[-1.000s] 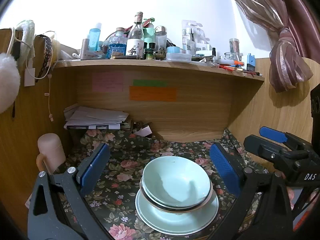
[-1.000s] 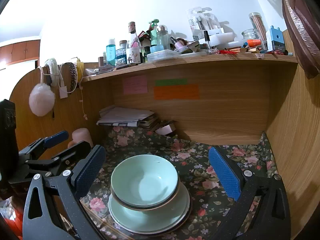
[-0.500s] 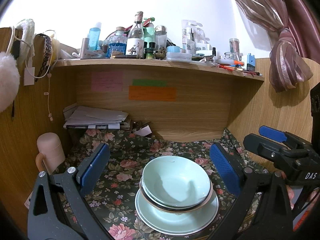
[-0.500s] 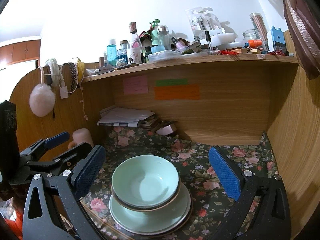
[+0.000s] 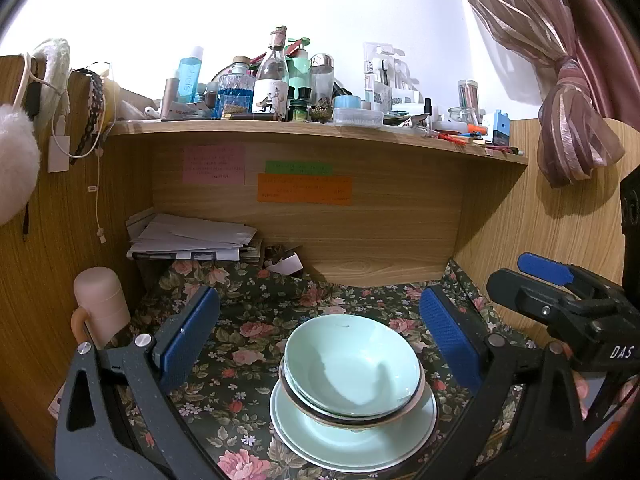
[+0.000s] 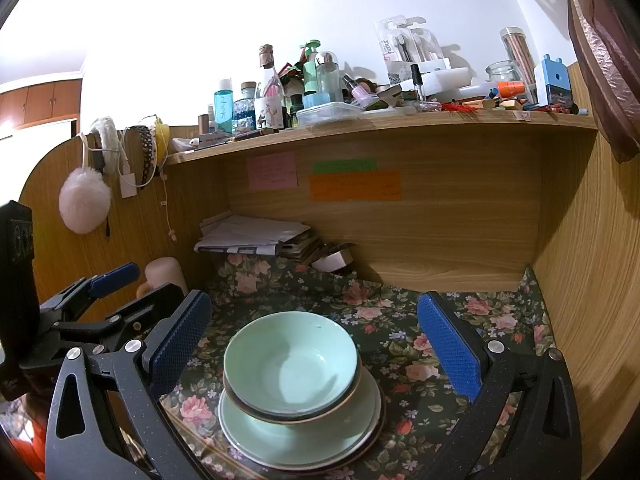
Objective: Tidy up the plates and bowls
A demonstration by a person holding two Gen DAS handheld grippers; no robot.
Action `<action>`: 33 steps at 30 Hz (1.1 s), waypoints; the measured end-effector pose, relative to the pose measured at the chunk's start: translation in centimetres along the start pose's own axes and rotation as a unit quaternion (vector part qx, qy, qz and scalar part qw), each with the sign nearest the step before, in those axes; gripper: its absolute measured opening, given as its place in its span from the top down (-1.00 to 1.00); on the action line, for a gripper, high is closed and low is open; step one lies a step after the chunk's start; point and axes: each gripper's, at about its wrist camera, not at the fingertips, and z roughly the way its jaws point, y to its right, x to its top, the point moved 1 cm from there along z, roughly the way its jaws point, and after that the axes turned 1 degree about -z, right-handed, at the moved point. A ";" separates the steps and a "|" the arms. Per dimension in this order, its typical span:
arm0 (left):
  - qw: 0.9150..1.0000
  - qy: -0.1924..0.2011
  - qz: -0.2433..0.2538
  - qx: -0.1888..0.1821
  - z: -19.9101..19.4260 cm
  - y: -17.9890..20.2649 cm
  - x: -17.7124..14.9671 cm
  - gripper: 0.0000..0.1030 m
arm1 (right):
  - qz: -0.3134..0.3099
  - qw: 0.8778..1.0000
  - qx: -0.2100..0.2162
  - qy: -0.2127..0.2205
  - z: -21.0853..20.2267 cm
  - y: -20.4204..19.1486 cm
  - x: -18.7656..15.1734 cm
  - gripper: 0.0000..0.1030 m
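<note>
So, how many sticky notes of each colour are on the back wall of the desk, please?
Pink sticky note: 1
Green sticky note: 1
Orange sticky note: 1
Total: 3

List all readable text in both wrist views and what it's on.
"DAS": white letters on the right gripper body, cut off at the frame edge.
"marks": blister pack on the shelf; reads roughly so, partly hidden.
Blue bottle: vertical lettering, too blurred to read surely.
Pink note, green note, orange note: handwriting too small.
Glass bottle label: picture only, no legible words.
</note>
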 end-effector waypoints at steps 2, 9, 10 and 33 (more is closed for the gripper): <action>1.000 0.000 0.000 -0.001 0.0 0.0 0.0 -0.97 | 0.001 1.000 0.001 0.000 0.0 0.0 0.0 -1.00; 1.000 0.000 -0.001 0.001 0.0 0.1 0.0 -0.97 | 0.001 1.000 0.001 0.000 0.0 0.2 0.1 -1.00; 1.000 0.000 -0.001 0.000 0.0 0.0 0.0 -0.97 | 0.001 1.000 0.001 0.000 0.0 0.2 0.1 -1.00; 1.000 -0.012 -0.014 0.004 1.2 0.0 0.2 -0.97 | 0.015 1.000 -0.019 -0.004 0.5 0.5 0.0 -1.00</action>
